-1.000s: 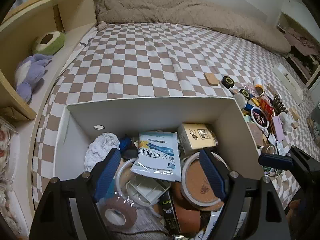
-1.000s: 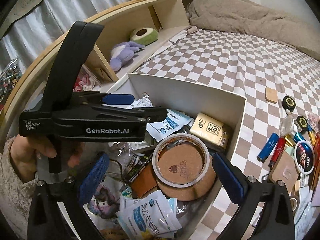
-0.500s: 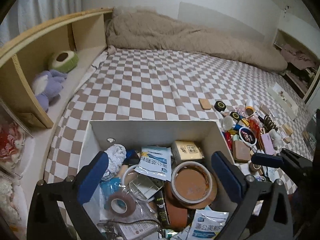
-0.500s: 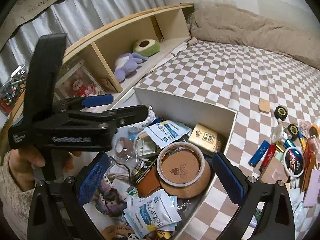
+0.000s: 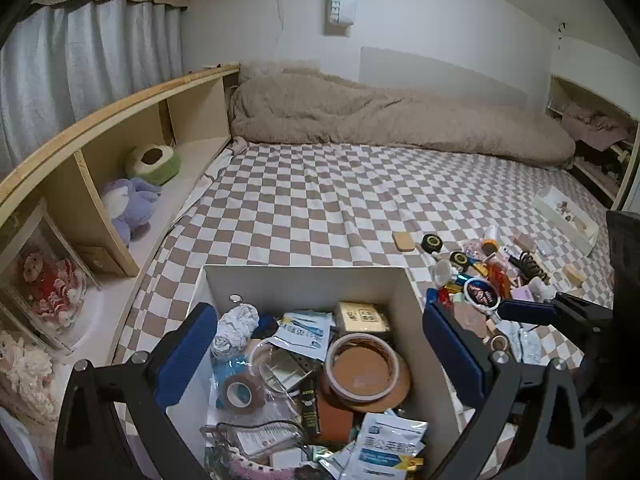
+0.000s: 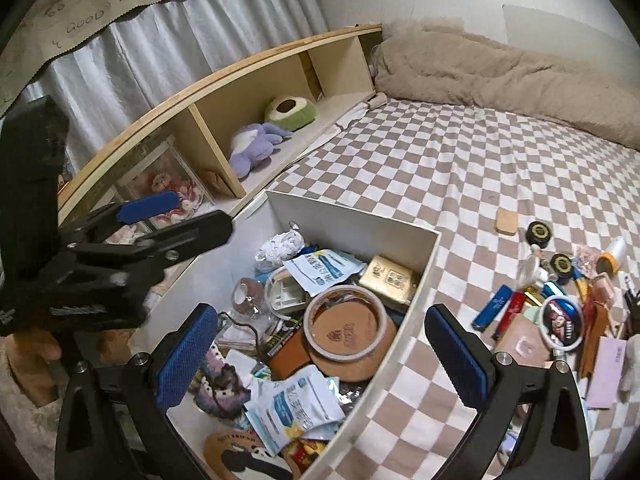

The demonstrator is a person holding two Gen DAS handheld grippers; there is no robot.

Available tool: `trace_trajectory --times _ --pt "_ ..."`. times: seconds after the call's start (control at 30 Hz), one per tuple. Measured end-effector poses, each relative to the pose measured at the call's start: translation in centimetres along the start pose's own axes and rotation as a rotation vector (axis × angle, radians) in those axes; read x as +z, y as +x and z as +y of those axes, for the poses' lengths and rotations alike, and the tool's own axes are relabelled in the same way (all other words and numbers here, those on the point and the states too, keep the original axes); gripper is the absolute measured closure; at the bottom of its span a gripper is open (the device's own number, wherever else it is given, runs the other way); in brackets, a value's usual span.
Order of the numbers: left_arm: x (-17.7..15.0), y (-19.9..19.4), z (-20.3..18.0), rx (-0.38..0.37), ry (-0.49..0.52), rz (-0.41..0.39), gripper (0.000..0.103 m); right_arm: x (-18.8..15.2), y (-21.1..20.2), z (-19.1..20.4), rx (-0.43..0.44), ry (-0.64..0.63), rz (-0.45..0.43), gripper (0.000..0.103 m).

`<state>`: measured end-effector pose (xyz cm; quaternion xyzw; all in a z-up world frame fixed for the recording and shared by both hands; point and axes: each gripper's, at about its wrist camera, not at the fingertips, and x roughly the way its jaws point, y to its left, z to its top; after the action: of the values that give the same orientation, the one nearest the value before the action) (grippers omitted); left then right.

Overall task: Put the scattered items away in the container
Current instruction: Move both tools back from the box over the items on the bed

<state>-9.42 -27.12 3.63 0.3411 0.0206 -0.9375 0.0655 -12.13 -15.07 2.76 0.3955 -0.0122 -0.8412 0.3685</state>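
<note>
A white open box (image 5: 304, 280) (image 6: 352, 216) on the checkered bed holds a tape roll on a cork disc (image 5: 362, 368) (image 6: 344, 328), blue-and-white sachets (image 5: 306, 334) (image 6: 324, 266), a beige packet (image 6: 390, 278) and other clutter. My left gripper (image 5: 320, 352) hangs above the box, open and empty. My right gripper (image 6: 320, 356) is also open and empty, over the box's right side. Scattered small items (image 5: 480, 280) (image 6: 560, 300) lie on the bed right of the box: tubes, round tins, a mirror, cards. In the right wrist view the left gripper (image 6: 152, 220) shows at the left edge, with a hand (image 6: 32, 364) under it.
A wooden shelf (image 5: 120, 152) runs along the left with plush toys (image 5: 128, 200) (image 6: 256, 148). A beige duvet (image 5: 380, 120) lies at the head of the bed. A white tray (image 5: 568, 216) sits at the far right. Bare checkered sheet (image 5: 320, 208) stretches beyond the box.
Both grippers have risen and pulled back from the box, so more of the room shows. The left jaws have spread wider. Nothing was picked up.
</note>
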Motion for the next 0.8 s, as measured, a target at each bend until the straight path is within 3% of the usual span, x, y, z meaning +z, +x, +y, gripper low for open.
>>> trace_trajectory --times 0.2,0.8 --pt "-0.3 -1.8 -1.2 0.033 0.016 -0.033 0.000 -0.3 -2.4 -1.5 -0.023 0.005 -0.035 0.000" --pt "-0.5 -3.8 -7.0 -0.015 0.008 -0.066 0.000 -1.8 -11.0 -7.9 -0.116 0.047 -0.152 0.000"
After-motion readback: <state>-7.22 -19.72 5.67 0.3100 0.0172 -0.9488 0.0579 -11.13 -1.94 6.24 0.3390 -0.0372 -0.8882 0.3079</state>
